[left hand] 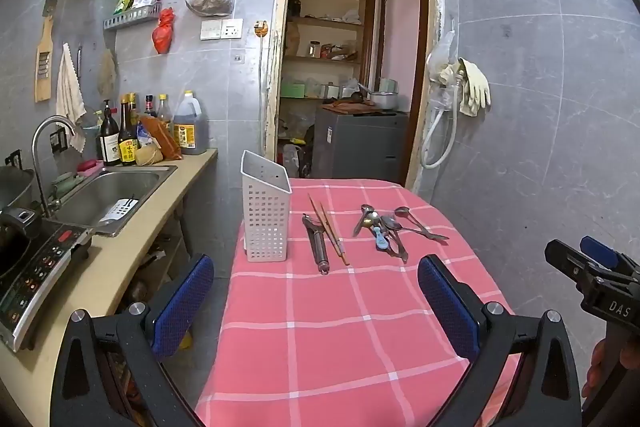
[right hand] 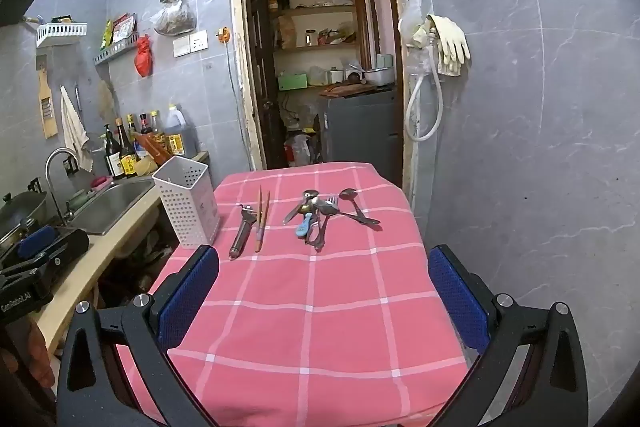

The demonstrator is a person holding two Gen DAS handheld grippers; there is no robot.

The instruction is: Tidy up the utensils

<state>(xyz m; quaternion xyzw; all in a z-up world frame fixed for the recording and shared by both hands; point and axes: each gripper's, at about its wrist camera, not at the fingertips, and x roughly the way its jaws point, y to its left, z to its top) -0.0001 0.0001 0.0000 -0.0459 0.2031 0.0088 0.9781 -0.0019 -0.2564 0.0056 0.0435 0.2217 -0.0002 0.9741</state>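
Both grippers hang over the near end of the worktop with its pink checked cloth, and nothing has been picked up yet. The left gripper has its fingers spread wide with nothing between them, and so does the right gripper. The utensils all lie further away, straight ahead of the fingers. The white holder stands at the far left corner. Just right of it lie the peeler and the chopsticks, with their long sides pointing from near to far. The pile of spoons, with a fork in it, lies further right, nearer the right gripper. The peeler and chopsticks look nearer the left gripper.
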